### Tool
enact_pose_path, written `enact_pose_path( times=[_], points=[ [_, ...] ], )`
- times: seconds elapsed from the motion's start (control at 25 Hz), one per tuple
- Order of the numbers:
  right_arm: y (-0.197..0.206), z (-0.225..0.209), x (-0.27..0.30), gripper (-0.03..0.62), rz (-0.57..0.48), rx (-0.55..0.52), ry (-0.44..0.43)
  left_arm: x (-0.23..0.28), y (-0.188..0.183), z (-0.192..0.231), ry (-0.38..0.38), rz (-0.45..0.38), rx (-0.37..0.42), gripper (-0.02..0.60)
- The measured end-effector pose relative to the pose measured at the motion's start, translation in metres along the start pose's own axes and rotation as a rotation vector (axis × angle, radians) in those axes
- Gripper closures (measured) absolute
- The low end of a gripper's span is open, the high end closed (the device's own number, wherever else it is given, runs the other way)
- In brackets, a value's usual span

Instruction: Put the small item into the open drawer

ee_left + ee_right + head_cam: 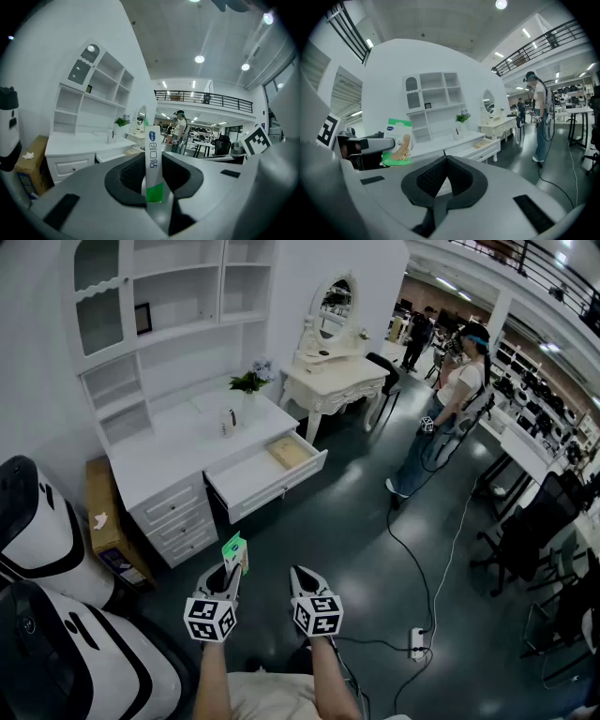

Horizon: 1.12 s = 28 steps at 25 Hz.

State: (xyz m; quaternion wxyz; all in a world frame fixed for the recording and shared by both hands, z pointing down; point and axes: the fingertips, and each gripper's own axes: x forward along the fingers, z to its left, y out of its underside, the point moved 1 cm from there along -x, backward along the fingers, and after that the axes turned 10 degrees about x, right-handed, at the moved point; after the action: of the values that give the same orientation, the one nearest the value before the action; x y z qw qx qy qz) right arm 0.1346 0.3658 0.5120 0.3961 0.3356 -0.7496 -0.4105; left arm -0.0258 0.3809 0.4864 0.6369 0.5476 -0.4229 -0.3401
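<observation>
Two grippers: left gripper (231, 570) clamped on one flat green-and-white card packet (153, 159); right gripper (446, 162) closed (tips touching). One open white wooden drawer (246, 486) ahead.

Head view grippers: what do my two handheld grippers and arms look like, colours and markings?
Both the left gripper and right gripper have pale grey bodies with black textured jaw pads. Each carries a white cube printed with black square markers. The forearms are unsleeved; a pale top shows below.
</observation>
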Motion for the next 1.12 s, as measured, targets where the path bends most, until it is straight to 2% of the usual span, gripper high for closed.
enact_pose_path(
  times=[0.28,0.6,0.84,1.12],
  points=[
    [0.004,0.004,0.001,0.576,-0.01,0.007,0.009,-0.003,-0.004,0.003,0.025,-0.032,-0.025,0.48],
    [0.005,0.004,0.007,0.576,-0.027,0.033,0.038,-0.006,0.005,0.011,0.028,-0.023,-0.042,0.48],
    [0.001,0.016,0.036,0.576,-0.002,0.021,0.004,0.002,0.0,0.038,0.001,-0.033,-0.062,0.479],
    [-0.009,0.018,0.089,0.576,0.026,0.036,-0.02,0.033,0.007,0.071,0.005,0.004,-0.061,0.48]
  ],
)
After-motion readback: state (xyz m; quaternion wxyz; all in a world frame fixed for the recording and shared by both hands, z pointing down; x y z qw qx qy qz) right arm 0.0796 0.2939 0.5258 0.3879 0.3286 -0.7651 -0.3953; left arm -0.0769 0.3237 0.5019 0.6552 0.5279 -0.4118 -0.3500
